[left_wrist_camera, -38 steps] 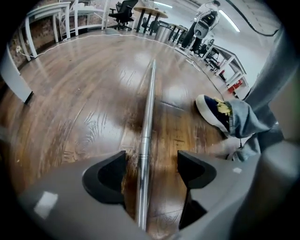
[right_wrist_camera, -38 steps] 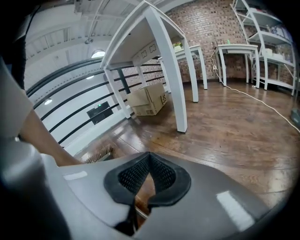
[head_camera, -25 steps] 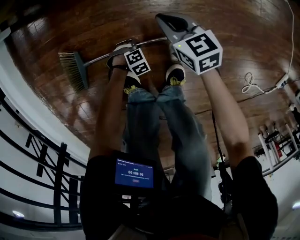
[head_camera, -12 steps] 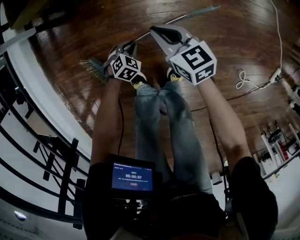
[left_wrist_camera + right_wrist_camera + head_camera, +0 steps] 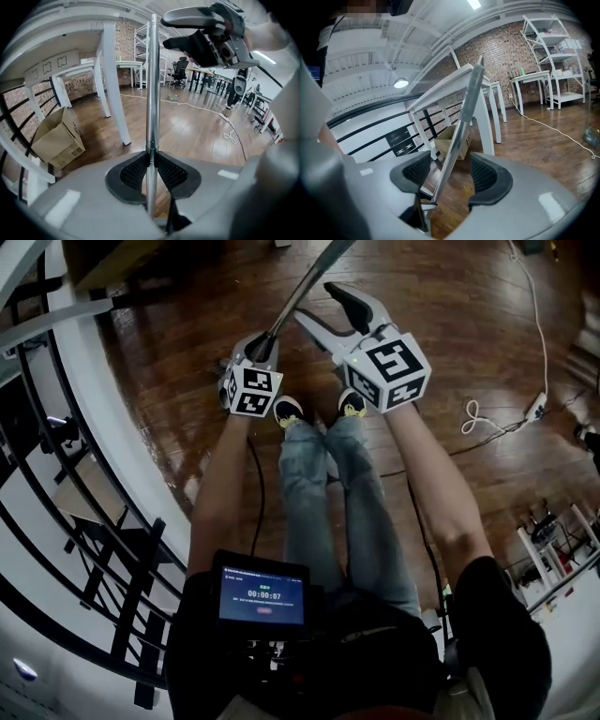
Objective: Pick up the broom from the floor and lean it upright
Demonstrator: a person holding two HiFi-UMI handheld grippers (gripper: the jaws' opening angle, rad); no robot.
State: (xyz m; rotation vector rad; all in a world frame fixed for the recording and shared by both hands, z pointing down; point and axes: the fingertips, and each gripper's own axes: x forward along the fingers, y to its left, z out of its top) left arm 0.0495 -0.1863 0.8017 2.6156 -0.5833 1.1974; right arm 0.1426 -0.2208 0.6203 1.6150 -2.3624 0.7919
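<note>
The broom's metal handle (image 5: 307, 289) slants up and away from my left gripper (image 5: 260, 348) toward the top edge of the head view. The broom head is hidden. In the left gripper view the handle (image 5: 152, 84) stands upright, and my left gripper (image 5: 151, 160) is shut on it with both black pads pressed against it. My right gripper (image 5: 321, 304) sits higher along the handle. Its jaws have just been opening, and in the right gripper view the handle (image 5: 461, 131) passes loosely between the spread pads of that gripper (image 5: 450, 174). The right gripper (image 5: 206, 35) also shows in the left gripper view.
A white railing with black bars (image 5: 84, 484) curves along the left. A cardboard box (image 5: 56, 138) and white table legs (image 5: 115, 84) stand on the wooden floor. A white cable and power strip (image 5: 492, 409) lie at the right. The person's shoes (image 5: 319, 409) are below the grippers.
Both grippers have risen and the broom has swung from lying on the floor to handle-up. The broom head has left view. The right jaws have parted around the handle.
</note>
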